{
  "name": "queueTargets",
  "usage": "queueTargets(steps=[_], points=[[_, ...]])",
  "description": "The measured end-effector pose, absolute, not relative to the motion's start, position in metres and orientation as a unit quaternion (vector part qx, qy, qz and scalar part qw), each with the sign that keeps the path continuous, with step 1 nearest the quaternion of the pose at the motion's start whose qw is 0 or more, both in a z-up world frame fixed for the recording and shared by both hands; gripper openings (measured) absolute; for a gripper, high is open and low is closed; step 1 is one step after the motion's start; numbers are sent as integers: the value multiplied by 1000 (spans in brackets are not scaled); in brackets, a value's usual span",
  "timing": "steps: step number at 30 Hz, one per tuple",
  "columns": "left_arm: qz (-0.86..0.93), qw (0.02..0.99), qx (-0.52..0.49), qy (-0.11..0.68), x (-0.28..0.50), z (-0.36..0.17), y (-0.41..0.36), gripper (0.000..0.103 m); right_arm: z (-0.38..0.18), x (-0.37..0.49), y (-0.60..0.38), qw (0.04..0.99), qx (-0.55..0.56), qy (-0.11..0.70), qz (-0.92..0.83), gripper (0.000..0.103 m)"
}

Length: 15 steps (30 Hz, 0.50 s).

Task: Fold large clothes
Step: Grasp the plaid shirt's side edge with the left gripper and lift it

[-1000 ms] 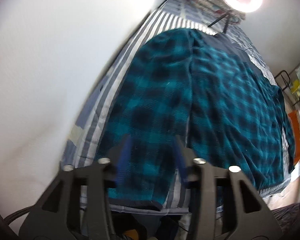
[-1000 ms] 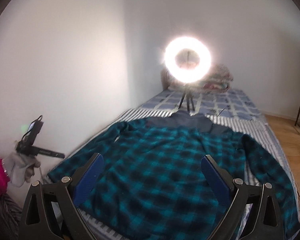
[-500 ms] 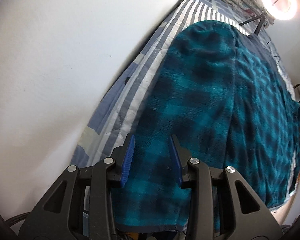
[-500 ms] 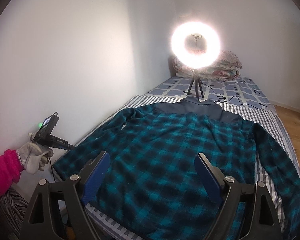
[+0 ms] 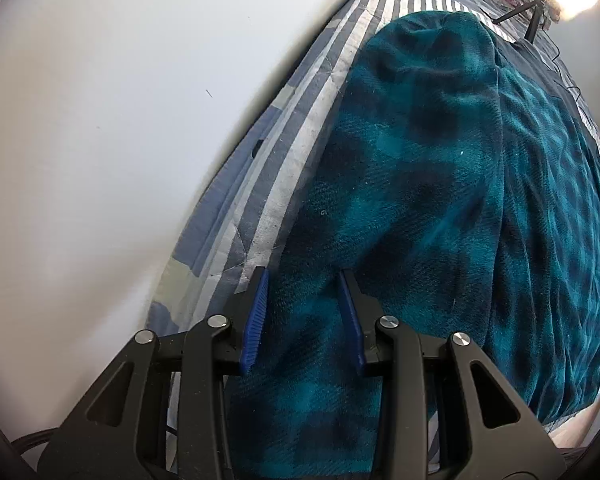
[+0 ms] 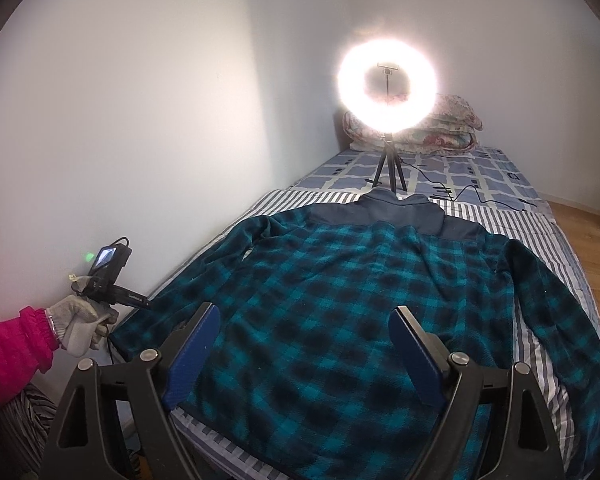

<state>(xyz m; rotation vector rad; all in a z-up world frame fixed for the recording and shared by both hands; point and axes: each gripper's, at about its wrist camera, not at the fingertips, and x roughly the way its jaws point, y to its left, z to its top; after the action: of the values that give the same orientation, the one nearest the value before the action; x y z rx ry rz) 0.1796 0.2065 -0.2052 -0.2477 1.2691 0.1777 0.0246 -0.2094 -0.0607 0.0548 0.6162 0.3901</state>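
Observation:
A large teal and black plaid fleece shirt (image 6: 360,300) with a dark grey yoke and collar lies spread flat on the striped bed (image 6: 540,228), sleeves out to both sides. In the left wrist view my left gripper (image 5: 304,276) is open, its blue pads just above the left sleeve (image 5: 400,168) near the cuff, holding nothing. In the right wrist view my right gripper (image 6: 304,316) is wide open and empty, raised above the shirt's hem. The left gripper also shows there (image 6: 108,276), held by a gloved hand at the bed's left edge.
A white wall (image 5: 100,140) runs close along the bed's left side. A lit ring light on a tripod (image 6: 387,84) stands on the bed beyond the collar, its cable trailing right. Folded quilts (image 6: 440,128) lie at the head. Wooden floor (image 6: 596,232) lies to the right.
My left gripper has moved down and closer to the left sleeve. My right gripper has tilted down and its jaws have narrowed a little.

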Motion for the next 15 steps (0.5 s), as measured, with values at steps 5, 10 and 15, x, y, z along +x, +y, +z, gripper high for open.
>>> queueTargets(steps=[5,10,15], points=[[63,816,-114,564,178,-189,194,0,-62,25,-209,934,26,301,191,88],[30,850,-116,512,170,-144,170,0,-63,26,-208,933,29,304,191,88],[-3,878,-94,469,162,-103,133,0,-65,41,-199,920,47,333,202,88]])
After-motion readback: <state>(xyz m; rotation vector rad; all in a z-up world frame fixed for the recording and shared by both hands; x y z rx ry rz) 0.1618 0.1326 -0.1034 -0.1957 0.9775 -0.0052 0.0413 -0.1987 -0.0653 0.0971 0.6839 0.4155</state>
